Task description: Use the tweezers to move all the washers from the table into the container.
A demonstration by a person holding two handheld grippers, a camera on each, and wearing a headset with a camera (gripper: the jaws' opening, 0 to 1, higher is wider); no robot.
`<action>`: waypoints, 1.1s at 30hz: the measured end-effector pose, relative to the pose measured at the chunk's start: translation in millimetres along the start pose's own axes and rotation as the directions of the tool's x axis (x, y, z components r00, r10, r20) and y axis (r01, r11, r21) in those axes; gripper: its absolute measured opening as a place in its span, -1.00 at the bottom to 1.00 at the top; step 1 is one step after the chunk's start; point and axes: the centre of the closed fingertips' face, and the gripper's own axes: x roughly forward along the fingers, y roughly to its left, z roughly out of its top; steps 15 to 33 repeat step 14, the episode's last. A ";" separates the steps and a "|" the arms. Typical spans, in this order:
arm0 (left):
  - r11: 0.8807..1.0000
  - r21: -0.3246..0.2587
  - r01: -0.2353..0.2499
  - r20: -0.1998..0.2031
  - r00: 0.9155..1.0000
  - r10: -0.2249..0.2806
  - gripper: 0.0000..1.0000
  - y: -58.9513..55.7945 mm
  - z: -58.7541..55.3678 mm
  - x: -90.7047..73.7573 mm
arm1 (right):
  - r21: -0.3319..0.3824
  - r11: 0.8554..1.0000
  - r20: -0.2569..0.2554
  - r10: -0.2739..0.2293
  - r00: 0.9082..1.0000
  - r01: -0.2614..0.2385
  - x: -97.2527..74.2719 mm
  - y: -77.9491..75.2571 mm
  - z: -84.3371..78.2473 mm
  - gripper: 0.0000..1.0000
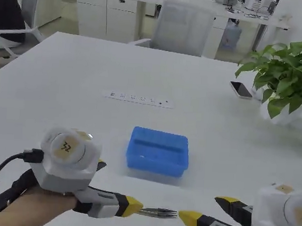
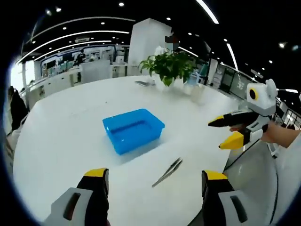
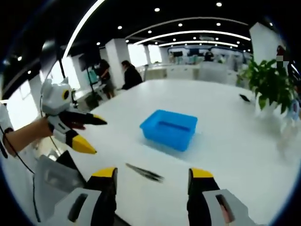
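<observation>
Head view, bench [image 1: 67, 79]: is carrying the blue container [image 1: 158, 151] at centre, which is lying open-topped so that parts can be dropped in from above.
Head view, tweezers [image 1: 157, 212]: are lying flat on the bench at 6 o'clock of the container, between the two grippers and touching neither.
Head view, left gripper [image 1: 116, 186]: is sitting at 8 o'clock, its jaws spread wide and gripping nothing, probably readied for the pickup.
Head view, right gripper [image 1: 207, 209]: is entering at 5 o'clock, its jaws likewise released.
Left gripper view, left gripper [image 2: 155, 175]: is pointing at the tweezers [image 2: 168, 172], which are lying between its parted jaws; the container [image 2: 133, 129] is lying beyond at 11 o'clock.
Left gripper view, right gripper [image 2: 223, 133]: is hovering at 3 o'clock, jaws apart.
Right gripper view, right gripper [image 3: 153, 172]: is framing the tweezers [image 3: 145, 173] between released jaws; the container [image 3: 169, 128] is lying at 12 o'clock.
Right gripper view, left gripper [image 3: 95, 135]: is hovering at 9 o'clock, jaws apart.
Washers: are too small to place here.
Step, as judged: the tweezers are not yet being held.
</observation>
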 end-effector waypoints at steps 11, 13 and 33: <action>0.985 0.016 -0.172 0.063 0.983 0.171 0.98 17.8 3.8 -25.8 | 0.005 0.998 0.038 -0.060 0.997 0.060 -6.5 -15.0 12.5 0.60; 0.986 0.006 -0.166 0.061 0.984 0.165 0.98 16.2 1.9 -25.9 | 0.008 0.997 0.041 -0.072 0.997 0.072 -7.3 -16.9 11.8 0.68; 0.986 0.006 -0.165 0.060 0.985 0.165 0.98 15.6 0.8 -26.1 | 0.009 0.997 0.040 -0.075 0.996 0.074 -7.3 -17.3 11.5 0.73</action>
